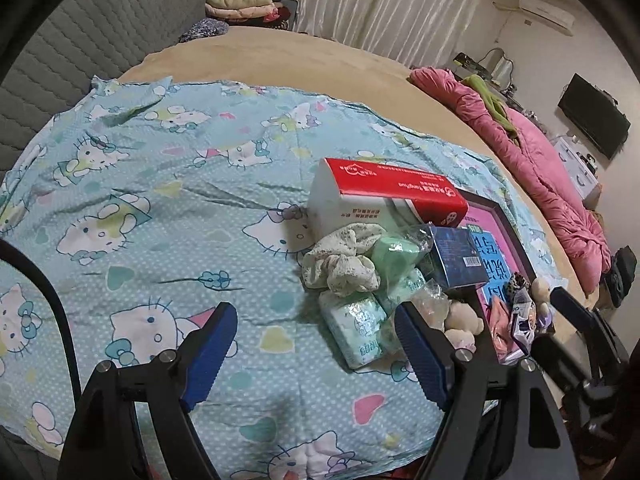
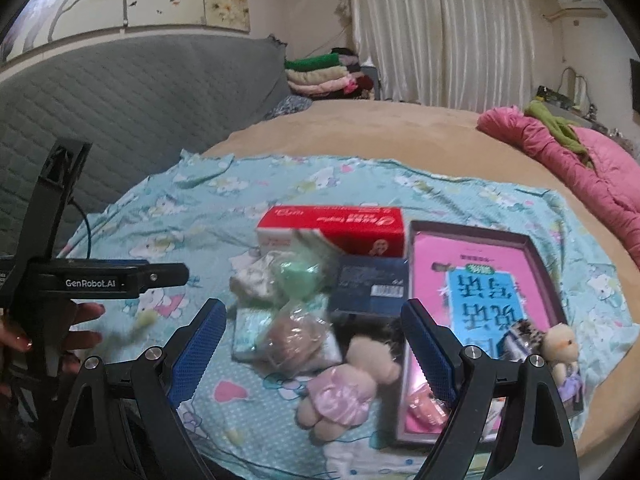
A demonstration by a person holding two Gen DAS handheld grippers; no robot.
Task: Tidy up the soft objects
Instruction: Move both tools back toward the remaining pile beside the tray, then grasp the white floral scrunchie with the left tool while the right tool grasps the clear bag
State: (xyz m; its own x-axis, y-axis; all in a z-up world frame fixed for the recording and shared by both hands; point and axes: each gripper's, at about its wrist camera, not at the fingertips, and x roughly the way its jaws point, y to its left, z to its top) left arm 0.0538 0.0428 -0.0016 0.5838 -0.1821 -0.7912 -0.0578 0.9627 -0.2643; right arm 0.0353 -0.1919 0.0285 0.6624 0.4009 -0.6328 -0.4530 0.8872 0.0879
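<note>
A heap lies on the blue cat-print cloth: a floral scrunchie, green tissue packs, a green bagged item and a small teddy. My left gripper hangs open just in front of the tissue packs, nothing between its pads. In the right wrist view, a teddy in a pink dress lies on the cloth below my open right gripper, untouched. A bagged brown item sits just beyond it. Another small plush rests in the dark tray.
A red and white tissue box and a dark blue box stand behind the heap. The tray holds a pink and blue book. A pink quilt lies along the bed's right edge. Folded clothes are stacked by the headboard.
</note>
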